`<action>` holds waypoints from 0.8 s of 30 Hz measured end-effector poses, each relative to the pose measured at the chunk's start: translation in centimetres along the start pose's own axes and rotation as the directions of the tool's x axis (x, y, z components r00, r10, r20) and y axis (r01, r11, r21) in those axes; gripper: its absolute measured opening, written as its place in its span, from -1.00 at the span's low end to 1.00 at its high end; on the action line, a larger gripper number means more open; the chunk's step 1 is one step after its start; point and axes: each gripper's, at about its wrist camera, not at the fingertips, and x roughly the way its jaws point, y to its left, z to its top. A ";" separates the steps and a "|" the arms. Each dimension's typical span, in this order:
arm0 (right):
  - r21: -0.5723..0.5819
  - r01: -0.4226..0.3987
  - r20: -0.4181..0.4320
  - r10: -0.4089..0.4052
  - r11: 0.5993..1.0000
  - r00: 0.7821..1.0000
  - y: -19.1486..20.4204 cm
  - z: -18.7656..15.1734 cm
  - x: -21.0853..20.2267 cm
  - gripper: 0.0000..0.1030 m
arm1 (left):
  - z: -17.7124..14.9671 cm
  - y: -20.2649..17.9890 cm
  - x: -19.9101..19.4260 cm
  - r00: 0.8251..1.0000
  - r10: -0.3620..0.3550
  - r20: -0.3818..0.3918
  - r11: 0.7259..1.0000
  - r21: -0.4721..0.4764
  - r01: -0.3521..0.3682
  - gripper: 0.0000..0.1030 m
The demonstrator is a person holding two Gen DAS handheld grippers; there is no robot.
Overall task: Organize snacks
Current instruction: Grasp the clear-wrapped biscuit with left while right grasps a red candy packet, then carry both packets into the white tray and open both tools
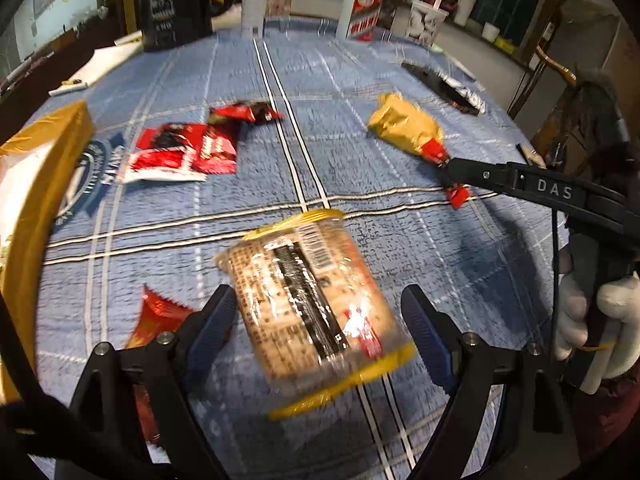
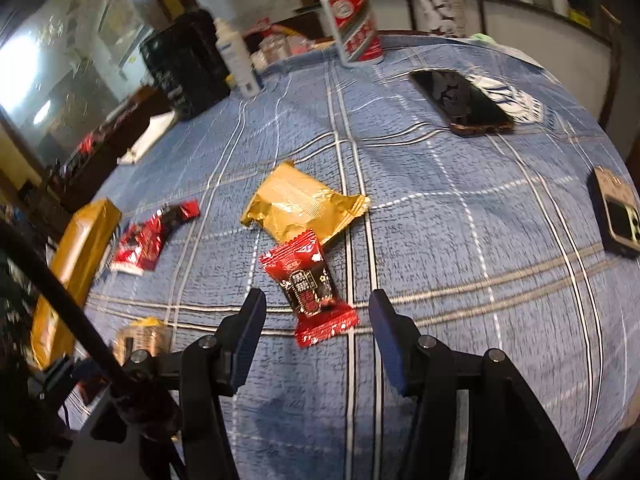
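My left gripper is open, its jaws on either side of a clear-wrapped biscuit pack with yellow ends lying on the blue checked cloth; it also shows in the right wrist view. My right gripper is open around a small red and black candy packet; it also shows in the left wrist view. A gold packet lies just beyond the candy. Red packets lie at the left, one small red packet by my left finger. A gold box stands at the far left.
At the back stand a black bag, a white spray bottle and a white and red bottle. A phone lies at the right, with a small device near the table edge.
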 end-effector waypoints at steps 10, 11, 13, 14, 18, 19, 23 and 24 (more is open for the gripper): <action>-0.167 0.150 0.019 -0.149 0.974 0.989 2.7 0.2 2.2 -0.49 | -0.7 -1.0 -0.2 0.999 0.038 0.033 0.997 0.070 -0.041 0.38; -0.185 0.167 0.024 -0.165 0.968 0.986 3.0 0.0 2.2 -0.51 | -0.9 -0.9 -0.4 0.999 0.025 0.034 0.998 0.061 -0.027 0.38; -0.181 0.152 0.024 -0.151 0.972 0.988 3.0 -0.3 1.9 -0.53 | -1.1 -0.6 -0.8 0.999 0.004 0.039 0.999 0.044 -0.006 0.38; -0.171 0.145 0.024 -0.143 0.974 0.989 3.0 -0.6 1.7 -0.54 | -1.1 -0.5 -1.1 0.999 -0.003 0.045 0.999 0.035 0.002 0.38; -0.151 0.124 0.043 -0.119 0.981 0.992 3.2 -1.4 0.4 -0.54 | -1.8 0.7 -2.9 0.996 -0.030 0.083 1.000 -0.004 0.030 0.38; -0.149 0.121 0.049 -0.115 0.981 0.992 3.4 -1.6 -0.1 -0.54 | -1.9 1.0 -3.3 0.995 -0.037 0.088 0.999 -0.015 0.038 0.38; -0.147 0.068 0.065 -0.059 0.987 0.996 4.9 -3.0 -2.4 -0.54 | -3.0 2.6 -5.7 0.987 -0.079 0.140 0.993 -0.071 0.089 0.38; -0.150 0.054 0.064 -0.044 0.987 0.997 5.6 -3.2 -2.9 -0.54 | -3.3 3.2 -6.5 0.984 -0.086 0.158 0.991 -0.086 0.101 0.38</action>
